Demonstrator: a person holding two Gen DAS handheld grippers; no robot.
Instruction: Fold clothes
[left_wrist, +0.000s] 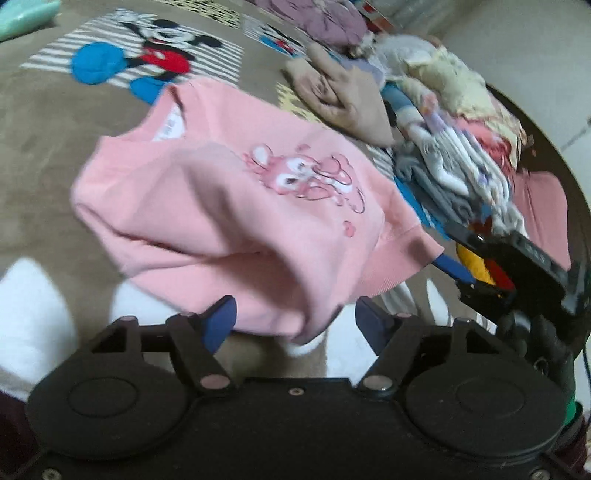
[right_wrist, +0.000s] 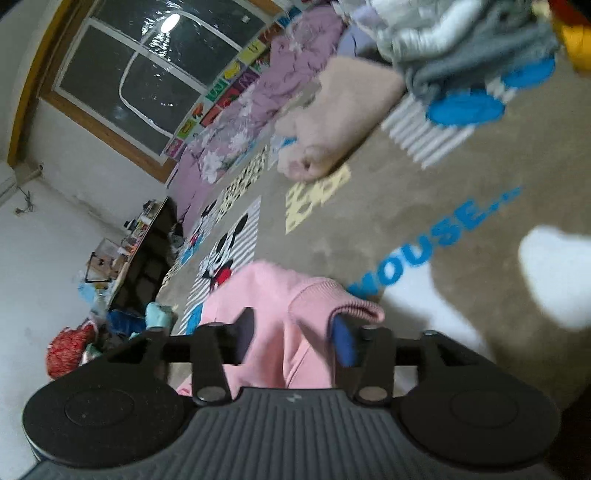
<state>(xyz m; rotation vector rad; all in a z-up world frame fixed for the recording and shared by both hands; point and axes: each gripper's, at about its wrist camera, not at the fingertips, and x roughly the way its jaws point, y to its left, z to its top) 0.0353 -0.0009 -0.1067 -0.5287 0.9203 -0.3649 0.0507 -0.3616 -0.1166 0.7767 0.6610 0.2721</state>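
Observation:
A pink sweatshirt (left_wrist: 229, 192) with a cartoon rabbit print lies loosely doubled over on a brown Mickey Mouse blanket (left_wrist: 44, 147). My left gripper (left_wrist: 297, 323) is open at its near edge, and a fold of the fabric droops between the wide-apart blue fingers without being pinched. In the right wrist view the sweatshirt (right_wrist: 273, 295) bunches between the fingers of my right gripper (right_wrist: 295, 336), its ribbed cuff draped over the blue right finger (right_wrist: 343, 343). Those jaws stand apart, so I read them as open. The right gripper (left_wrist: 461, 258) also shows at the sweatshirt's right hem.
A folded beige garment (left_wrist: 347, 99) and a heap of mixed clothes (left_wrist: 454, 147) lie to the right on the blanket (right_wrist: 461, 177). Purple bedding (right_wrist: 258, 103) runs under a window (right_wrist: 147, 74). A cluttered dark shelf (right_wrist: 147, 254) stands by the wall.

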